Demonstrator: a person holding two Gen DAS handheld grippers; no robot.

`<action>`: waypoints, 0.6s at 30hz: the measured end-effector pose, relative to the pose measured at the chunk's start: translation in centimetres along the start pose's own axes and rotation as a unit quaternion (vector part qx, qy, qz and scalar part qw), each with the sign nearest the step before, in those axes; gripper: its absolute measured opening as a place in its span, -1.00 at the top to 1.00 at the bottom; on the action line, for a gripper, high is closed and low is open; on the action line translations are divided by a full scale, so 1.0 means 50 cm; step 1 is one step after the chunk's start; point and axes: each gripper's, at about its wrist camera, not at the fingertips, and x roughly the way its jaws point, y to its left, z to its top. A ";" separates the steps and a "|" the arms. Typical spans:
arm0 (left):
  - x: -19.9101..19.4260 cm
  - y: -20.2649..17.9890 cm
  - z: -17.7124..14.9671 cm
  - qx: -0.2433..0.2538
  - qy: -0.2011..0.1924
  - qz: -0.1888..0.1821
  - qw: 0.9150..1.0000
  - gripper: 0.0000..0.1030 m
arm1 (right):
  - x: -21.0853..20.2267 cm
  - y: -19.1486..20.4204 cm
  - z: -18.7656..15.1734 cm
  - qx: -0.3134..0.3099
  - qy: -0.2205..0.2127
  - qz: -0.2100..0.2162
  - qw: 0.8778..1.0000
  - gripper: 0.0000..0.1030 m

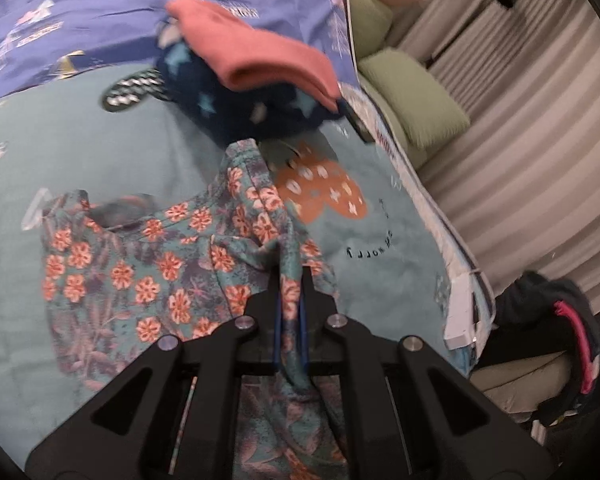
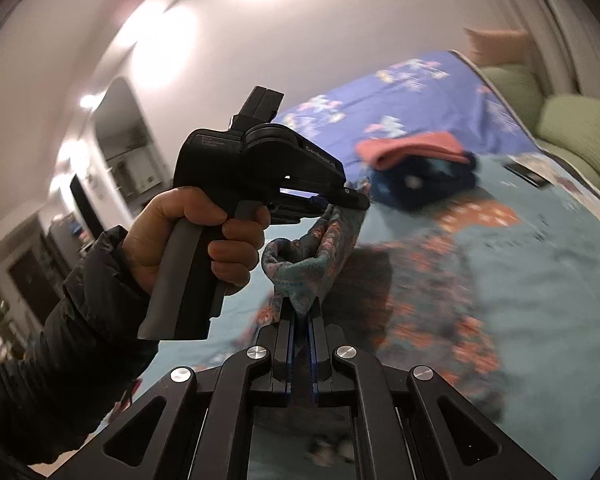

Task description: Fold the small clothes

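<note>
A teal floral garment (image 1: 140, 276) with orange flowers lies partly spread on the teal bedspread (image 1: 80, 144). My left gripper (image 1: 290, 276) is shut on a bunched edge of it. In the right wrist view my right gripper (image 2: 301, 308) is shut on another edge of the floral garment (image 2: 316, 252), lifted off the bed. The left gripper (image 2: 352, 200) shows there too, held in a hand, pinching the same cloth higher up. A folded pink garment (image 1: 256, 52) rests on a folded navy star-print one (image 1: 236, 108) at the far side of the bed.
A purple tree-print cover (image 1: 100, 12) lies across the far part of the bed. Green cushions (image 1: 416, 96) and striped curtains (image 1: 520, 100) stand to the right. A dark bag with a pink strap (image 1: 556, 340) sits off the bed's right edge. A remote (image 1: 134, 88) lies near the folded pile.
</note>
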 end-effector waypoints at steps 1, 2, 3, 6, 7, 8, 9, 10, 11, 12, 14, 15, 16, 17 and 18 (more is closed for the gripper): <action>0.023 -0.013 -0.001 0.004 0.009 0.002 1.000 0.85 | -0.005 -0.017 0.000 0.010 0.001 -0.006 1.000 0.92; 0.036 -0.021 -0.002 0.005 0.015 0.004 1.000 0.85 | -0.010 -0.036 -0.003 0.021 0.003 -0.013 1.000 0.92; 0.054 -0.028 -0.005 0.007 0.021 0.007 1.000 0.85 | -0.019 -0.045 -0.005 0.028 0.005 -0.016 0.999 0.92; 0.086 -0.046 -0.013 0.009 0.037 0.009 0.999 0.85 | -0.032 -0.078 -0.016 0.049 0.012 -0.026 0.998 0.92; 0.092 -0.052 -0.015 0.009 0.041 0.010 0.999 0.85 | -0.032 -0.088 -0.016 0.054 0.014 -0.027 0.998 0.92; 0.099 -0.057 -0.017 0.011 0.044 0.012 0.999 0.85 | -0.033 -0.094 -0.019 0.057 0.016 -0.027 0.998 0.92; 0.105 -0.063 -0.018 0.013 0.046 0.013 0.999 0.85 | -0.035 -0.099 -0.022 0.059 0.017 -0.027 0.998 0.92; 0.107 -0.066 -0.019 0.014 0.047 0.015 0.999 0.85 | -0.036 -0.103 -0.024 0.060 0.017 -0.027 0.998 0.92; 0.109 -0.069 -0.020 0.015 0.048 0.015 0.999 0.85 | -0.039 -0.104 -0.025 0.061 0.016 -0.026 0.998 0.92; 0.111 -0.074 -0.021 0.015 0.048 0.015 0.999 0.85 | -0.044 -0.102 -0.029 0.062 0.015 -0.025 0.998 0.92; 0.113 -0.080 -0.023 0.017 0.050 0.014 0.998 0.85 | -0.048 -0.106 -0.030 0.062 0.012 -0.026 0.998 0.92; 0.116 -0.083 -0.024 0.019 0.050 0.016 0.998 0.85 | -0.049 -0.112 -0.030 0.064 0.012 -0.027 0.998 0.92; 0.118 -0.084 -0.024 0.021 0.049 0.020 0.998 0.84 | -0.049 -0.116 -0.031 0.066 0.014 -0.030 0.997 0.92; 0.121 -0.085 -0.024 0.021 0.049 0.022 0.998 0.84 | -0.048 -0.123 -0.034 0.070 0.019 -0.033 0.997 0.92; 0.126 -0.087 -0.024 0.021 0.050 0.020 0.998 0.84 | -0.046 -0.126 -0.039 0.075 0.025 -0.036 0.996 0.91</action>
